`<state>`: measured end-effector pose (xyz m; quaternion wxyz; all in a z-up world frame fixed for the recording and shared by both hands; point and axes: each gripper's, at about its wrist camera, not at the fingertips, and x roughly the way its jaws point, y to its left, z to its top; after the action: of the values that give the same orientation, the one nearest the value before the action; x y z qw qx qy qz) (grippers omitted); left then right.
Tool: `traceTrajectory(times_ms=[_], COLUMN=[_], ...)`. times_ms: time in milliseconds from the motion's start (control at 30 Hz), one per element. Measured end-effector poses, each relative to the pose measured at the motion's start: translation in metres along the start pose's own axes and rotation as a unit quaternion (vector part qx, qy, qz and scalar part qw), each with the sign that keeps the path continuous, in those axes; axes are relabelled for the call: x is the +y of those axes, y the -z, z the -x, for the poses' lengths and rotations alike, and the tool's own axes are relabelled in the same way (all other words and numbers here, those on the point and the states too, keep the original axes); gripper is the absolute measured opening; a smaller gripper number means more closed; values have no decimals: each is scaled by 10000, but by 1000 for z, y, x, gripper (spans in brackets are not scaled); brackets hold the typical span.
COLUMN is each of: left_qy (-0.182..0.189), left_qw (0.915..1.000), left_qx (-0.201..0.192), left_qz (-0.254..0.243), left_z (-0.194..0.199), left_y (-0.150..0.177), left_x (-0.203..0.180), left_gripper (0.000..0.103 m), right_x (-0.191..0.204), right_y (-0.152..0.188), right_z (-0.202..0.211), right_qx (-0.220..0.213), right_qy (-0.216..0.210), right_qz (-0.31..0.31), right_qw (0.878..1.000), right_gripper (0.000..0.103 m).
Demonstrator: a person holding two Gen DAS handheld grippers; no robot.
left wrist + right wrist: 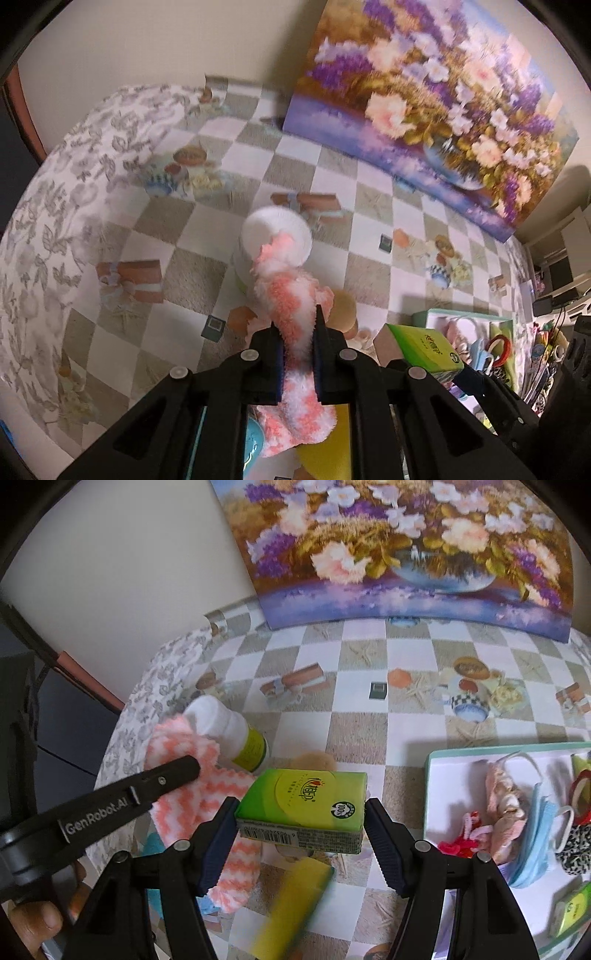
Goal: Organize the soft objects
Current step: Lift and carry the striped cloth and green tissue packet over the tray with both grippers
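My left gripper [317,321] is shut on a fluffy pink-and-white striped sock [291,295] and holds it above the table; the sock hangs down past the jaws. From the right wrist view the sock [192,797] and the left gripper [192,766] show at the left. My right gripper [301,808] is shut on a green tissue pack [306,805], held above the table; the pack also shows in the left wrist view [424,347]. A tray [436,771] at the right holds soft items: a blue face mask [535,834], pink fabric, hair ties.
A white bottle with a green label [236,734] stands behind the sock. A yellow-green sponge [291,908] lies on the checkered tablecloth [354,734] below the pack. A flower painting [406,546] leans on the wall at the back. A tan puff [343,310] lies near the bottle.
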<state>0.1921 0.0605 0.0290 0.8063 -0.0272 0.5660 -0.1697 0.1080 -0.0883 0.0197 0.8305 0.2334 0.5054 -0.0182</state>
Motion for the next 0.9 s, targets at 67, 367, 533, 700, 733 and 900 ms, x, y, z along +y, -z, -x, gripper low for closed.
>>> traceTrajectory(times_ms=[67,367,533,700,733,900], left_qy=[52,286,518,692,777,1056], left_qw=[9999,9969,9940,9902,9891,9818], left_qx=[-109,-721,-928,-1083,-1100,-1257], left_qz=[14,-97,-255,-539,-588,-955], left_z=[9,57,77,94,98,117], left_y=[-1,-3,1,8,9,22], left_x=[0,-15,-34,-63,-69,-106], left_gripper=[12,12,12,12,12,12], right_x=[-1,-22,-43,-68,-73,-101], right_y=[0,-2,0,4,5,11], right_z=[7,32,48,70,76,107], right_qx=[-71,-292,-399,-555,-600,-801], right_qy=[3,152,333,512,555,823], right_qz=[-13,-249,-435,-658,-691,-814], right_qw=[10000,9991,9977,9950,9943,9900], right_gripper=[71,71,71,71,71,71])
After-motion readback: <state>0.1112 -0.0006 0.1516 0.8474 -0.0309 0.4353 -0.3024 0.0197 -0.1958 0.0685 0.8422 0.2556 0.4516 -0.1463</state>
